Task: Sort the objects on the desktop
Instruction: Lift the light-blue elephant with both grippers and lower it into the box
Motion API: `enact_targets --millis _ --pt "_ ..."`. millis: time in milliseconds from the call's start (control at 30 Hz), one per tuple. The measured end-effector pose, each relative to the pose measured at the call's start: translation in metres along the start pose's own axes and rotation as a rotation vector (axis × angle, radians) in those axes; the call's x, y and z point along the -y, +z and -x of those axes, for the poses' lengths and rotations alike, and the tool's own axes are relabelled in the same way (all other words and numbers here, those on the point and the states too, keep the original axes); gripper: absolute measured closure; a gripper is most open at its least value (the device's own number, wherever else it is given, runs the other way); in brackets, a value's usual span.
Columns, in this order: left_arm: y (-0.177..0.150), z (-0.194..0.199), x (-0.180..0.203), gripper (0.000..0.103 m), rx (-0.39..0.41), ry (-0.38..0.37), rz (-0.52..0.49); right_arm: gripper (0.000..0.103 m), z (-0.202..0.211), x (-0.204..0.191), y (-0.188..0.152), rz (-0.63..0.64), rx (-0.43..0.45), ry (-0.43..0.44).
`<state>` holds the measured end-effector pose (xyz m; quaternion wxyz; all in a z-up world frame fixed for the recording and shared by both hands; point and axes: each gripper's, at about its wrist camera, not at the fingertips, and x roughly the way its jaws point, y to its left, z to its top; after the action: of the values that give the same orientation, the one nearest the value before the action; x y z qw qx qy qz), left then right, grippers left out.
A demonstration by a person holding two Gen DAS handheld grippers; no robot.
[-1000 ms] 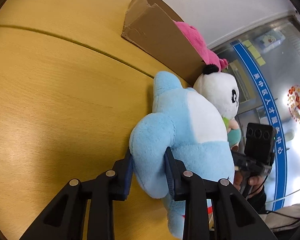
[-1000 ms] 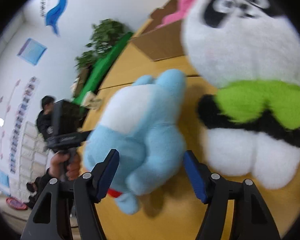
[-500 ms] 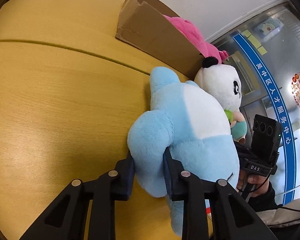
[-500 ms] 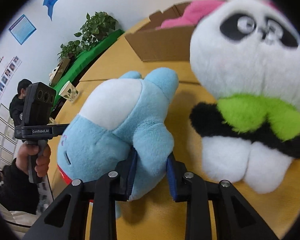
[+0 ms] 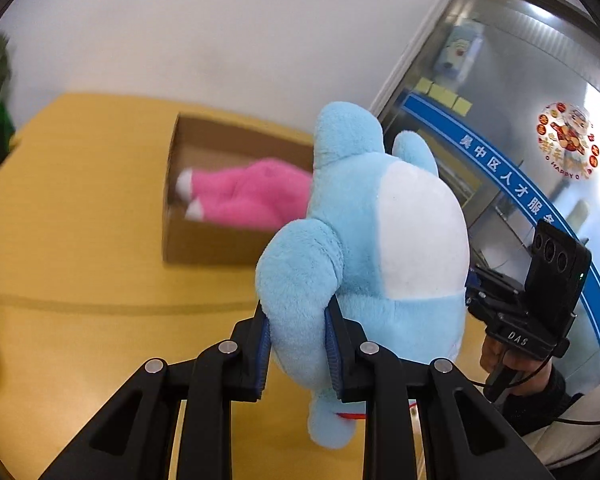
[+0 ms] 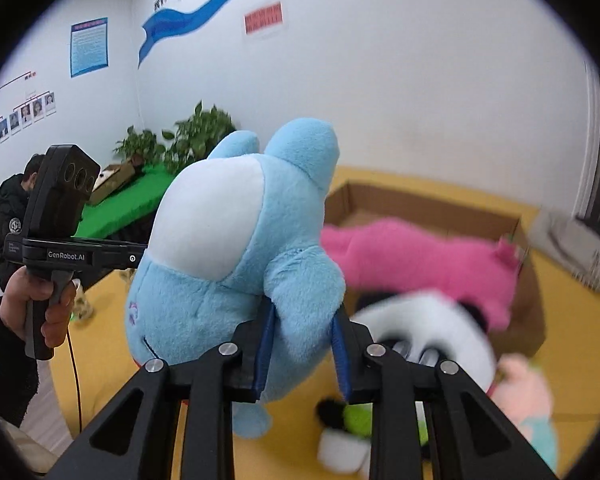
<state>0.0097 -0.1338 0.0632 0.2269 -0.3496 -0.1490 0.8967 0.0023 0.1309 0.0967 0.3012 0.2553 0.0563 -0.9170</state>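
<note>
Two grippers clamp the same blue plush toy point(image 5: 364, 240), each pinching one of its stubby limbs: the left gripper point(image 5: 298, 354) squeezes a limb between its blue pads, and the right gripper point(image 6: 302, 354) does likewise on the other side. The toy hangs in the air above the yellow tabletop point(image 5: 80, 272), touching nothing else. Beyond it an open cardboard box point(image 5: 204, 240) sits on the tabletop with a pink plush toy point(image 5: 252, 196) lying inside. In the right wrist view a panda toy point(image 6: 428, 336) lies blurred just in front of the box, with what may be a small pink-and-teal doll point(image 6: 528, 404) beside it. A hand point(image 6: 40, 304) grips the left gripper's handle
</note>
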Motion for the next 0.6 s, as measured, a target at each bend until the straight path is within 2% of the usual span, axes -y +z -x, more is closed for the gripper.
enact_targets --millis 167,367,500,600 --pt "0.083 -0.002 0.003 0.078 0.09 0.012 -0.094 0.078 -0.018 0.011 0.083 0.1 0.129 -0.053" --pt "0.194 -0.017 -0.004 0.078 0.154 0.049 -0.154 0.078 -0.058 0.053 0.165 0.114 0.197 -0.085" --pt "0.25 -0.05 -0.019 0.078 0.141 0.096 -0.177 0.078 -0.1 0.084 0.204 0.088 0.21 -0.086" --pt "0.275 -0.088 -0.046 0.079 0.098 0.112 -0.141 0.078 -0.139 0.104 0.215 0.071 0.184 -0.086"
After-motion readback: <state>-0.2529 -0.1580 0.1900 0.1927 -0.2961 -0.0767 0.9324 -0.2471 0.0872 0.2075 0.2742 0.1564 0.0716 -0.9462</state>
